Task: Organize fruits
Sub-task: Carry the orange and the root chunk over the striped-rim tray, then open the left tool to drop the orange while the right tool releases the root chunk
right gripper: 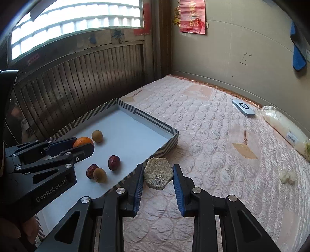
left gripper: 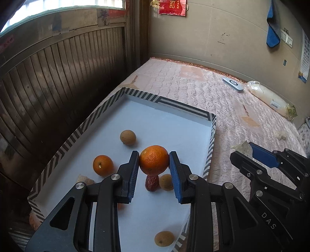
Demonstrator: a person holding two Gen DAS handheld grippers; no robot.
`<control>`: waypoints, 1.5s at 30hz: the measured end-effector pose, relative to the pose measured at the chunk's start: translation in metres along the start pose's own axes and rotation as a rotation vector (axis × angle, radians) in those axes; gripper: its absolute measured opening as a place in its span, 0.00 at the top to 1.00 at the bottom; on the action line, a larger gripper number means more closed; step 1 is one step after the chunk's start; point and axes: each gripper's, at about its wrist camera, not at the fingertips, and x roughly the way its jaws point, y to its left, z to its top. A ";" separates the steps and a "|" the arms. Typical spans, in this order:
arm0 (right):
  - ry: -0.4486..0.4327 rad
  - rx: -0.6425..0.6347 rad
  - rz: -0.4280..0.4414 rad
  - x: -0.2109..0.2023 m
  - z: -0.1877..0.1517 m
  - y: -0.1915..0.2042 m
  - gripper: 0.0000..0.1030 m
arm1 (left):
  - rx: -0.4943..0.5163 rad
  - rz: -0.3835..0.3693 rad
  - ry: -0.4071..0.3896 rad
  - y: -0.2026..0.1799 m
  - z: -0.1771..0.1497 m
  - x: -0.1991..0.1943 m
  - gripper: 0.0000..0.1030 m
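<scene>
My left gripper (left gripper: 154, 162) clamps an orange (left gripper: 154, 160) above the tray (left gripper: 186, 108); my right gripper (right gripper: 158, 175) pinches a spongy chunk (right gripper: 158, 176). Next I'd lower the orange beside the other orange (left gripper: 102, 165) and let go.

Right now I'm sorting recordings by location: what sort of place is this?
Probably a modest home bedroom. A quilted pink mattress fills the floor beside a dark wooden slatted wall, and a red paper decoration hangs on the plain wall.
</scene>
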 end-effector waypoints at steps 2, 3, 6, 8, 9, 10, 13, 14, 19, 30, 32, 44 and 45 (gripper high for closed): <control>0.008 -0.015 0.011 0.005 0.003 0.008 0.72 | -0.005 0.003 0.005 0.005 -0.002 0.001 0.70; 0.011 -0.022 0.016 0.007 0.003 0.012 0.72 | -0.008 0.005 0.008 0.008 -0.002 0.002 0.70; 0.020 -0.045 0.028 0.013 0.006 0.023 0.72 | -0.023 0.008 0.015 0.017 -0.004 0.004 0.70; 0.026 -0.057 0.034 0.018 0.008 0.029 0.72 | -0.029 0.010 0.018 0.022 -0.004 0.004 0.70; 0.028 -0.061 0.035 0.019 0.009 0.032 0.72 | -0.031 0.012 0.019 0.023 -0.004 0.005 0.70; 0.030 -0.065 0.037 0.021 0.010 0.034 0.72 | -0.032 0.013 0.020 0.025 -0.005 0.005 0.70; 0.035 -0.072 0.042 0.026 0.012 0.039 0.72 | -0.035 0.011 0.029 0.029 -0.007 0.007 0.70; 0.037 -0.074 0.044 0.028 0.013 0.040 0.72 | -0.035 0.011 0.032 0.029 -0.007 0.008 0.70; 0.055 -0.079 0.056 0.040 0.018 0.044 0.72 | -0.035 0.009 0.045 0.031 -0.009 0.013 0.70; 0.096 -0.088 0.084 0.073 0.035 0.047 0.72 | -0.044 -0.003 0.084 0.036 -0.012 0.022 0.70; 0.105 -0.095 0.082 0.081 0.038 0.048 0.72 | -0.045 -0.005 0.091 0.037 -0.012 0.024 0.70; 0.151 -0.078 0.115 0.114 0.040 0.050 0.72 | -0.070 -0.017 0.137 0.042 -0.013 0.032 0.70; 0.152 -0.082 0.109 0.115 0.039 0.051 0.72 | -0.071 -0.017 0.138 0.042 -0.013 0.032 0.70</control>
